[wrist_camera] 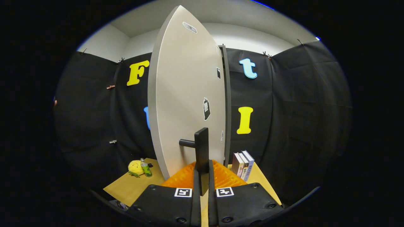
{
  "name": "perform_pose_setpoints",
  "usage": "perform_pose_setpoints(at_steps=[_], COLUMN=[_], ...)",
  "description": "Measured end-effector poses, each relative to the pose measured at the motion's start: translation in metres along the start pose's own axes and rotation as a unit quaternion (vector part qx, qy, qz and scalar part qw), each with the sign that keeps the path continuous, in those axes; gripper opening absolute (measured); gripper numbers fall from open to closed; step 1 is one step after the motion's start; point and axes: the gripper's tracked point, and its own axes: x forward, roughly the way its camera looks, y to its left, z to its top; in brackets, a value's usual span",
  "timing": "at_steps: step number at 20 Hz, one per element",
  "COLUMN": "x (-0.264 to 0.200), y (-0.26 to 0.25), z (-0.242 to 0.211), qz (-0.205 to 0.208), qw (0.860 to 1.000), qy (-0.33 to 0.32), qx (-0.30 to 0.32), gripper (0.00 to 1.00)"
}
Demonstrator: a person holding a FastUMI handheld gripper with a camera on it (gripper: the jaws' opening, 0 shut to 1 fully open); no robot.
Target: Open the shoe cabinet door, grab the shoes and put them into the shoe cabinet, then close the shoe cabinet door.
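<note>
The grey cabinet door (186, 104) stands tall right ahead of me, swung partly open, its edge turned toward me. A dark bar handle (202, 149) juts out from its lower part on a short stem. My gripper (202, 170) is shut on this handle, both fingers pressing its lower end from either side. The dark edge of the cabinet body (228, 104) shows just behind the door on the right. The shoes and the cabinet's inside are hidden by the door.
A yellow plush toy (135, 167) and a small green bottle (145, 168) sit on the wooden table (126, 187) left of the door. Three upright books (243, 165) stand to the right of it.
</note>
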Motion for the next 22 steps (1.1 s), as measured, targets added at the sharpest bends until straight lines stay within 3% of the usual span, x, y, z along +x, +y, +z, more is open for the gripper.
perform_pose_setpoints(at_steps=[7,10,13,17,20,22], x=[-0.013,-0.03,-0.047,-0.069,-0.093,-0.106], y=[-0.067,-0.101,-0.099,-0.111,-0.094,-0.082], z=[0.007,0.01,0.013,0.015,0.026,0.032], qz=[-0.059,-0.089,-0.07,-0.108,-0.107,-0.106], qw=[0.998,0.995,0.995,0.993,0.992,0.992], qy=[-0.014,-0.02,-0.03,-0.039,-0.05,-0.057], qx=[0.012,0.026,0.062,0.027,0.042,0.029], gripper=[0.12,0.07,0.09,0.12,0.25,0.48])
